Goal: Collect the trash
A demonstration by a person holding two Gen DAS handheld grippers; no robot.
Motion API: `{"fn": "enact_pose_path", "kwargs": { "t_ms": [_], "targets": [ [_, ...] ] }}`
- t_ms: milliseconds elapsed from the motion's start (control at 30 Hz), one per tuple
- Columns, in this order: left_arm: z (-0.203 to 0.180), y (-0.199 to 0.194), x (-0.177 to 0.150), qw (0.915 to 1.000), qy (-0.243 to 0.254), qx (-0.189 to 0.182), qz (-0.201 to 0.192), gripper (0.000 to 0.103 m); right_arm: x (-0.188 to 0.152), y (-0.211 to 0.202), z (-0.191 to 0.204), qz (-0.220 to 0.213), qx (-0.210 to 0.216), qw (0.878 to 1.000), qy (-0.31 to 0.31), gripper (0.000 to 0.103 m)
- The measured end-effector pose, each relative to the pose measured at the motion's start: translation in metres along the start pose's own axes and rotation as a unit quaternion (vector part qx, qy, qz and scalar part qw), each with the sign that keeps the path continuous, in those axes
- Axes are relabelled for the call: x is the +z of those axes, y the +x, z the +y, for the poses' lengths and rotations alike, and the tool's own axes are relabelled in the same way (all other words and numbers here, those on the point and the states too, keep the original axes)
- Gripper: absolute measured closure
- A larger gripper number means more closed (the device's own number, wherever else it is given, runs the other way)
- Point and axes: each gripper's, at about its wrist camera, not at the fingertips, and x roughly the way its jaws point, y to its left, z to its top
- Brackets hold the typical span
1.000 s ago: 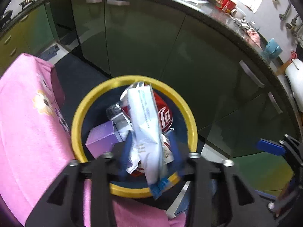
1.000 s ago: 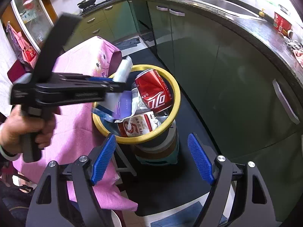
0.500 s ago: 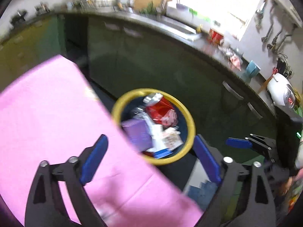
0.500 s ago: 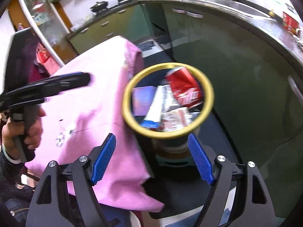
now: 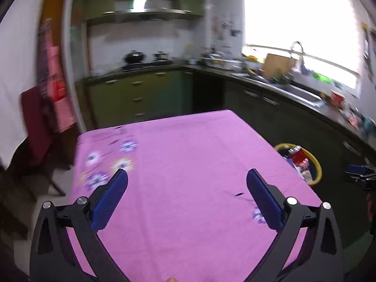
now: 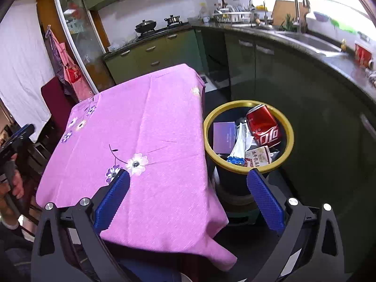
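A yellow-rimmed dark trash bin (image 6: 288, 127) stands on the floor right of the table. It holds a red cola can (image 6: 263, 125), a purple box (image 6: 223, 136), a white wrapper with a blue end (image 6: 237, 147) and a small carton (image 6: 258, 156). The bin also shows in the left wrist view (image 5: 316, 164). My left gripper (image 5: 187, 197) is open and empty above the pink tablecloth (image 5: 188, 169). My right gripper (image 6: 188, 196) is open and empty, over the table's right edge, near the bin.
The pink flowered cloth (image 6: 141, 129) covers the table, with no loose items seen on it. Green cabinets (image 6: 305, 89) and a dark counter with a sink (image 6: 312, 42) curve behind the bin. A stove with pots (image 6: 155, 27) is at the back. A dark red chair (image 5: 33, 122) stands left.
My left gripper opened and dropped the white wrapper into the bin, then swung back left over the table. My right gripper drew back and turned left, still open.
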Motion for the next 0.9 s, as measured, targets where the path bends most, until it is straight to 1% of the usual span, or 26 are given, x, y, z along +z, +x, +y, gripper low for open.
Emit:
{"fn": "enact_pose_path", "kwargs": {
  "t_ms": [67, 200, 400, 500, 633, 900],
  "targets": [
    [0.017, -0.017, -0.007, 0.9996, -0.024, 0.014, -0.012, 0.007, -0.003, -0.011, 0.010, -0.008, -0.006, 1.000, -0.004, 0.005],
    [0.041, -0.046, -0.020, 0.9984, -0.043, 0.014, -0.033, 0.007, -0.010, -0.034, 0.034, -0.033, -0.018, 0.999, -0.021, 0.005],
    [0.048, -0.075, -0.030, 0.9970, -0.042, 0.023, -0.061, 0.007, -0.018, -0.071, 0.059, -0.083, -0.045, 0.995, -0.042, 0.005],
    [0.049, -0.083, -0.034, 0.9965, -0.048, 0.016, -0.066, 0.007, -0.021, -0.083, 0.065, -0.100, -0.055, 0.993, -0.042, 0.005],
    [0.052, -0.090, -0.040, 0.9964, -0.047, 0.015, -0.068, 0.007, -0.028, -0.091, 0.075, -0.106, -0.057, 0.992, -0.049, 0.005],
    [0.049, -0.095, -0.045, 0.9963, -0.041, 0.019, -0.073, 0.007, -0.033, -0.092, 0.089, -0.109, -0.063, 0.990, -0.067, 0.005]
  ]
}}
